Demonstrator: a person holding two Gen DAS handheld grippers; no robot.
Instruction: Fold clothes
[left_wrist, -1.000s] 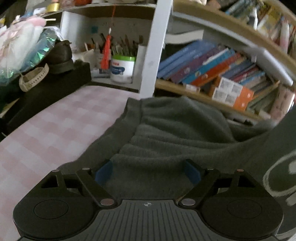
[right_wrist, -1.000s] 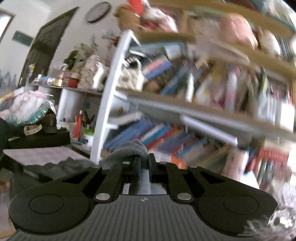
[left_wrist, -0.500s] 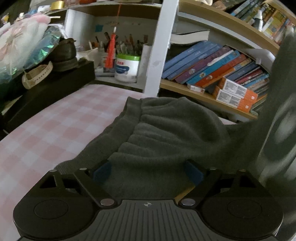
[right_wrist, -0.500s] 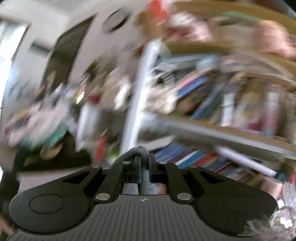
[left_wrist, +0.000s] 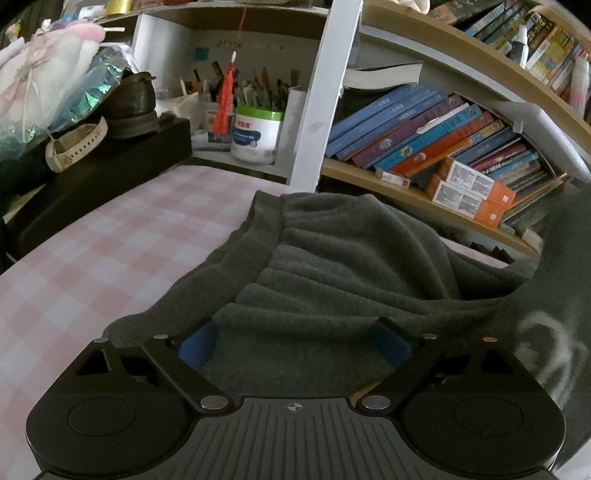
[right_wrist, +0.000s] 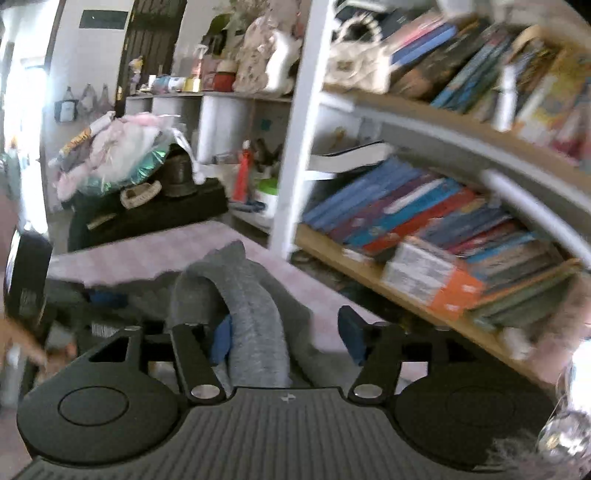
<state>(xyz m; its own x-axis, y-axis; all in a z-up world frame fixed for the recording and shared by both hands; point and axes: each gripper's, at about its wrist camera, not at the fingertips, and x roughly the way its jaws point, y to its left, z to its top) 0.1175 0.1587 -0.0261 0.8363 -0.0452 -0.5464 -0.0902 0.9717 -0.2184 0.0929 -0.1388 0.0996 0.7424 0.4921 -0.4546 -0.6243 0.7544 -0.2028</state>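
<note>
showing one grey garment (left_wrist: 332, 258) | two grippers, left (left_wrist: 294, 345), right (right_wrist: 286, 338) | jaws apart

We see our right gripper (right_wrist: 288, 338) with its jaws wide apart around a raised fold of grey garment (right_wrist: 251, 310) above the pink checked table (right_wrist: 155, 251).

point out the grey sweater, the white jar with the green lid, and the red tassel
grey sweater (left_wrist: 332, 266), left wrist view, on its bunched folds.
white jar with the green lid (left_wrist: 255, 138), left wrist view, on its label.
red tassel (left_wrist: 224, 99), left wrist view, on its fringe.
</note>
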